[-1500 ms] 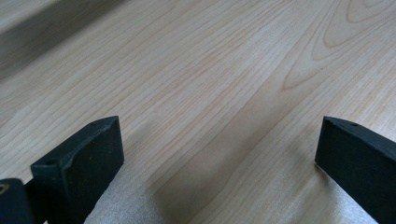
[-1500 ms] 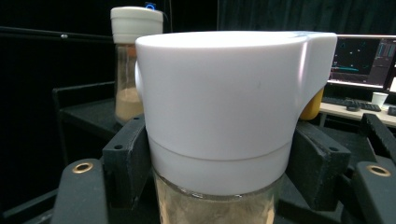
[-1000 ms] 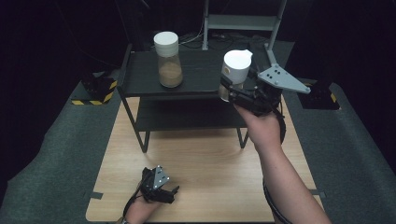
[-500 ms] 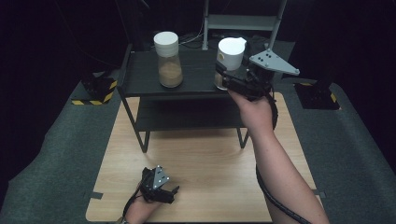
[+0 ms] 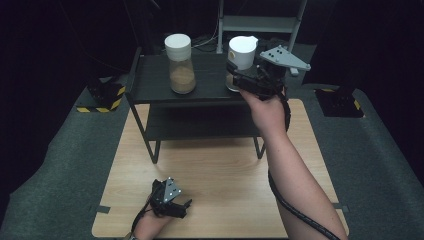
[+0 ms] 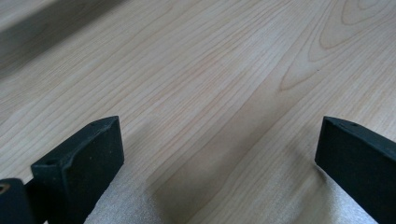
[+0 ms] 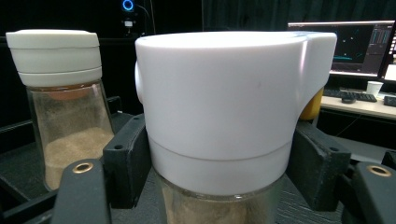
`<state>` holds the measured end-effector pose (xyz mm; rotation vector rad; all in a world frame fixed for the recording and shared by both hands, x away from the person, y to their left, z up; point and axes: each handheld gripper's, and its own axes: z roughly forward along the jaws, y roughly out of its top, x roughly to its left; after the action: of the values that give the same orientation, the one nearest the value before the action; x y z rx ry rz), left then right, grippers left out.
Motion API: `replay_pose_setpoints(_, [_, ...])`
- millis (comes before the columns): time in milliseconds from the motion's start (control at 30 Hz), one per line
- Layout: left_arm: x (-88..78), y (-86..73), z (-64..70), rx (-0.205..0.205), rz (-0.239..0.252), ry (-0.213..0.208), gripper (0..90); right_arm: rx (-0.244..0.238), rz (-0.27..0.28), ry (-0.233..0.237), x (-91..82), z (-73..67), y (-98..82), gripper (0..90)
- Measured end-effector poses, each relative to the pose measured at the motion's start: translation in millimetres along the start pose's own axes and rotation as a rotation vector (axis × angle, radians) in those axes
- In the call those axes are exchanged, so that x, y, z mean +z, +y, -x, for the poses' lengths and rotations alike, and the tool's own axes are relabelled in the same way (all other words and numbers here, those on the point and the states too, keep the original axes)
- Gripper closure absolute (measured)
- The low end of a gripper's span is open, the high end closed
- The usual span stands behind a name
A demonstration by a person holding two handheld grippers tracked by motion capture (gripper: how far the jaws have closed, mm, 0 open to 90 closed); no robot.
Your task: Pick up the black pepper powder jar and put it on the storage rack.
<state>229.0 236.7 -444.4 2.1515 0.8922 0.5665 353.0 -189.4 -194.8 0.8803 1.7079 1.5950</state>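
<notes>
The right gripper (image 5: 239, 79) is clamped on a white-capped glass jar (image 7: 224, 121) at the right end of the black shelf (image 5: 150, 87), right of a second jar (image 5: 180, 62). Glass with powder inside: rigid, smooth, probably fairly heavy and breakable. The jaws seem to grip just below the cap, a sound hold. The left gripper (image 5: 182, 207) rests spread and empty on the near wooden table (image 6: 210, 70).
</notes>
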Motion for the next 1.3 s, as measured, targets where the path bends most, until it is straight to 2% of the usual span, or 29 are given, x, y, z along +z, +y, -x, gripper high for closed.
replay_pose_setpoints(833, [-0.1, -0.3, -0.2, 0.002, 0.001, -0.002, 1.5, 0.022, -0.008, -0.008, 9.8, 2.0, -2.5, 28.0])
replay_pose_setpoints(1033, [-0.1, -0.3, -0.1, 0.002, 0.002, -0.001, 1.5, 0.016, -0.015, -0.015, 10.4, -0.2, -1.2, 23.3])
replay_pose_setpoints(1300, [0.0, -0.1, 0.2, 0.003, 0.001, 0.0, 1.5, 0.012, -0.019, -0.024, 7.2, -1.9, 0.2, 12.9])
